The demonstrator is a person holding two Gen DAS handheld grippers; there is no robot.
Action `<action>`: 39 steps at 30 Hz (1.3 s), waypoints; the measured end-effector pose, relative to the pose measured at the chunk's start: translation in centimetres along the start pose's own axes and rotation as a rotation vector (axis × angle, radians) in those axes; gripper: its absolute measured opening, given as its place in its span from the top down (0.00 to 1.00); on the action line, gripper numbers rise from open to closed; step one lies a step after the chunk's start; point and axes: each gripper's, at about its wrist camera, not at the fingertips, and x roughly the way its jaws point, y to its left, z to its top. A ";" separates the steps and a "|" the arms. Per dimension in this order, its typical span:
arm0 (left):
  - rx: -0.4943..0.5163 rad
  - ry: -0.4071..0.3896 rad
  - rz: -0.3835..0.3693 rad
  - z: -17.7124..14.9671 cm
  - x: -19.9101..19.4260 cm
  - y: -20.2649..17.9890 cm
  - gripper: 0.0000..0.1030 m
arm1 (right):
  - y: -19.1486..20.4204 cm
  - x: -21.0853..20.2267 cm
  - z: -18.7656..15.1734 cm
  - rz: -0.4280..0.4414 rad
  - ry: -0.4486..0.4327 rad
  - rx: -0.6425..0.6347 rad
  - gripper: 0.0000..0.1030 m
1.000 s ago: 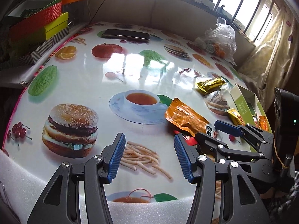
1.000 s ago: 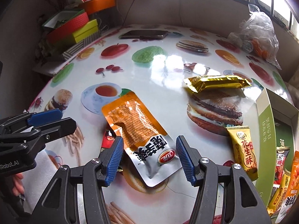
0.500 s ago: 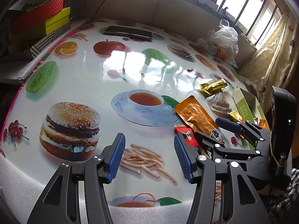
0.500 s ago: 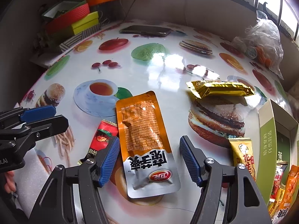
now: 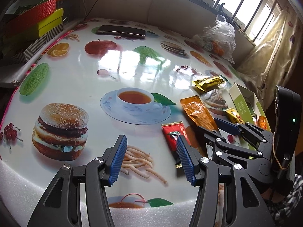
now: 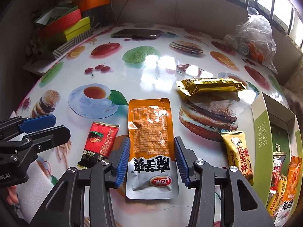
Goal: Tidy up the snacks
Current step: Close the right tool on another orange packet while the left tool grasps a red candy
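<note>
My left gripper point(image 5: 149, 158) waits lower centre, jaws apart and empty, clear of the work. Right of it in the right view, my right gripper point(image 6: 151, 159) has just been closing around the orange pouch point(image 6: 149, 132), pads at its edges. Only this view shows snacks inside the green box point(image 6: 263, 130), far right.

The counter point(image 6: 151, 70) wears a glossy, smooth printed covering that mirrors the window light, with a band of white, grainy foam along its near edge point(image 5: 155, 213). The orange pouch point(image 6: 149, 130) is shiny, crinkled foil-plastic with a silver end, the gold wrapper point(image 6: 210, 86) is metallic and reflective, and the green box point(image 6: 262, 132) looks like matt cardboard. Each tool point(image 5: 150, 158) is matt black plastic with ribbed blue pads point(image 5: 117, 158) and bright metal screws.
</note>
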 end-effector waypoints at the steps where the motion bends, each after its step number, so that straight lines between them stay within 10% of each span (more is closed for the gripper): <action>1: 0.005 0.004 -0.002 0.0 0.1 -0.2 0.46 | -0.1 -0.1 -0.1 0.000 -0.002 0.006 0.58; 34: 0.128 0.071 0.080 -0.3 3.4 -4.9 0.47 | -3.7 -3.6 -1.8 -0.005 -0.071 0.164 0.62; 39: 0.124 0.065 0.093 -0.2 3.4 -4.7 0.65 | -3.8 -3.7 -1.9 -0.009 -0.072 0.169 0.62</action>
